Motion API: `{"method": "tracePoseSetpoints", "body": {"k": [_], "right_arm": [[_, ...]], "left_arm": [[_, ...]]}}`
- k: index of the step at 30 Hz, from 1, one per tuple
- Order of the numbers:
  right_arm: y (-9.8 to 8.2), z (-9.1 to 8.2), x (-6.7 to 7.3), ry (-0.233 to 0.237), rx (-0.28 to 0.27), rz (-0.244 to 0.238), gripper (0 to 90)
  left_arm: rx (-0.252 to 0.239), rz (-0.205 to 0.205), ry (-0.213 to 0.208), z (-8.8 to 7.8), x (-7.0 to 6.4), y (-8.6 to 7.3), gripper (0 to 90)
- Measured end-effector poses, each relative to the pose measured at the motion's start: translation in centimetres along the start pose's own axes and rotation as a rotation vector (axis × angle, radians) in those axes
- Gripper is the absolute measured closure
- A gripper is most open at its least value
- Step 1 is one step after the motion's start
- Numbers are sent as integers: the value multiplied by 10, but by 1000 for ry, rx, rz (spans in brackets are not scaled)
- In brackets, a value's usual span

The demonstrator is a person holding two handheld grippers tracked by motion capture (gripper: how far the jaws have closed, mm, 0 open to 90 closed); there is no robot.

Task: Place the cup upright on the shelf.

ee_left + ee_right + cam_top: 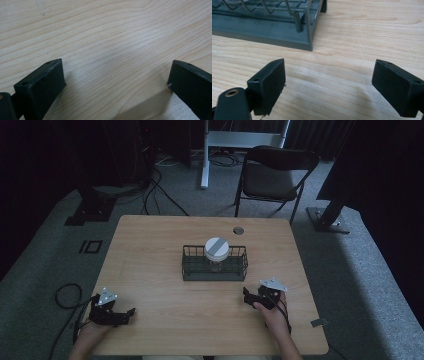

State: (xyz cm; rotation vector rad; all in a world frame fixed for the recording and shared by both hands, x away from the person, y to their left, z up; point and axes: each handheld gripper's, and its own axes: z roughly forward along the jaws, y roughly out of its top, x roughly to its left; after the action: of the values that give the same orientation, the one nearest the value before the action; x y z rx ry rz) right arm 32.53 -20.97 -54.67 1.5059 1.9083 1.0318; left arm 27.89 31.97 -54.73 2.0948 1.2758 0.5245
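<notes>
A light wooden table stands on grey carpet in a dim room, with a black folding chair beyond its far edge and cables on the floor to the far left. A dark wire rack sits at the table's middle, its long axis running parallel to the near edge; a jar with a white lid stands upright inside it, lid facing up. The left gripper rests near the near left corner, well apart from the rack, its jaws spread wide over bare wood with nothing between them. The right gripper rests toward the near right, pointing at the rack's near right corner, close to it but not touching, jaws likewise spread and empty. Bare wood lies open between the grippers, along both side edges, and behind the rack, where a small round grommet sits by the far edge.
</notes>
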Motion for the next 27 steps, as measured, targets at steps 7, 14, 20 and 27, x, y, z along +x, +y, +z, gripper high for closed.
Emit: {"method": "tracePoseSetpoints", "body": {"k": [7,14,20,27], "right_arm": [[0,4,-2,16,74,-7,115],[0,5,-6,3,123,-57,115],[0,6,-7,7,130,-88,111],[1,6,-7,14,132,-92,111]], "left_arm": [[0,0,0,0,0,0,12],[0,0,0,0,0,0,12],[0,0,0,0,0,0,12],[0,0,0,0,0,0,12]]}}
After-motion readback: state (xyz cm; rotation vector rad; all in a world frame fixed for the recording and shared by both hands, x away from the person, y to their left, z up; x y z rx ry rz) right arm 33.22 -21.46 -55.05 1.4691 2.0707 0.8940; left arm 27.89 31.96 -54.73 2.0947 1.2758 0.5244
